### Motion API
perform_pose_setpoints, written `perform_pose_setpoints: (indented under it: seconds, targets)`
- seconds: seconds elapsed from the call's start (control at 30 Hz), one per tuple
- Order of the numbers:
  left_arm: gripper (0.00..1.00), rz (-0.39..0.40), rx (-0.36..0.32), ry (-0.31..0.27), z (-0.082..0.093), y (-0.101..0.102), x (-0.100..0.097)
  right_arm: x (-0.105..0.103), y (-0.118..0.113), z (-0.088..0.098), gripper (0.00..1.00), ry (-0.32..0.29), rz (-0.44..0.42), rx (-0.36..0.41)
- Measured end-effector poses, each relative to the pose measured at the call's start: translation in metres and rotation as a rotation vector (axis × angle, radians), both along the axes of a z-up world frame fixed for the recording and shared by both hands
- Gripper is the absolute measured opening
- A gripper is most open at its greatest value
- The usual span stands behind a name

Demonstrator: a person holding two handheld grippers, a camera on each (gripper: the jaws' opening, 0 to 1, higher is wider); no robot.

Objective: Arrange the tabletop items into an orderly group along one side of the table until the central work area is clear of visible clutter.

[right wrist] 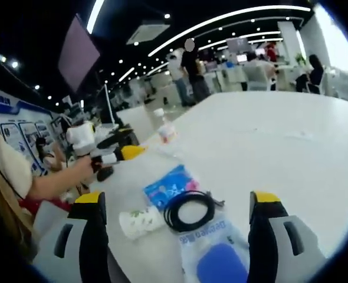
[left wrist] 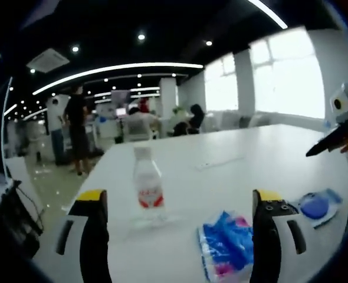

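- The left gripper point(left wrist: 177, 236) hung over the white worktop point(left wrist: 250, 159) with its jaws spread wide and nothing between them.
- In the left gripper view, a clear bottle point(left wrist: 148, 187) with a white cap and a red label stood upright ahead of that gripper, and a blue and pink packet point(left wrist: 227, 244) lay flat just inside the right-hand jaw.
- The right gripper point(right wrist: 177, 236) was likewise spread and empty, low over the things at the near edge.
- In the right gripper view, a coiled black cable point(right wrist: 189, 211) lay between the jaws, partly on a clear pouch point(right wrist: 212, 253) holding something blue; a crumpled white wrapper point(right wrist: 140, 221) lay just beside the coil.
- Judging by this, the tidying was partway along: most items lay clustered near one edge and the middle of the worktop was largely bare, but the group was loose, not orderly.
- A thin pale strip point(left wrist: 220, 162) lay well apart on the open surface and would probably need bringing over.
- The pouch bore pale lettering seen upside down; I could not read it with confidence, and the bottle's label was too blurred to read.
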State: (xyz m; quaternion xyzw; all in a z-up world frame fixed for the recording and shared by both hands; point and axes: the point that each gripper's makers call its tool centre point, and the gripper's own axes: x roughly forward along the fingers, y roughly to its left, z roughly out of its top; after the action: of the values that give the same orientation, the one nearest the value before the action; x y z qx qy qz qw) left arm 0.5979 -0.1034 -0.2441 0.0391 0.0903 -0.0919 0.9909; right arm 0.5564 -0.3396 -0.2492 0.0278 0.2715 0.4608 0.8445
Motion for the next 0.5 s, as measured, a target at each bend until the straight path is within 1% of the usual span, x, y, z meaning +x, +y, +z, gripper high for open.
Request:
perform_pose_setpoints:
  seconds: [0.07,0.13,0.17,0.23,0.3,0.43,0.5]
  targets:
    - [0.99,-0.017,-0.003,0.005,0.004,-0.004,-0.006,-0.002,0.006,-0.003,0.99,0.003,0.018,0.015]
    - [0.99,-0.048,0.02,-0.001,0.009,-0.01,-0.012,-0.006,0.011,-0.007,0.99,0.032,0.034,0.026]
    - [0.99,-0.056,0.027,0.0,0.011,-0.012,-0.014,-0.009,0.015,-0.01,0.99,0.036,0.047,0.02]
    - [0.99,-0.073,0.017,-0.003,0.015,-0.016,-0.017,-0.013,0.021,-0.013,0.99,0.038,0.068,0.008]
    - [0.99,-0.09,-0.006,0.005,0.016,-0.019,-0.021,-0.016,0.026,-0.014,0.99,0.035,0.084,0.004]
    - [0.99,-0.12,0.013,0.022,0.014,-0.025,-0.029,-0.025,0.041,-0.017,0.99,0.028,0.12,0.003]
    - [0.99,-0.132,0.005,0.026,0.013,-0.027,-0.032,-0.03,0.047,-0.019,0.99,0.026,0.142,-0.006]
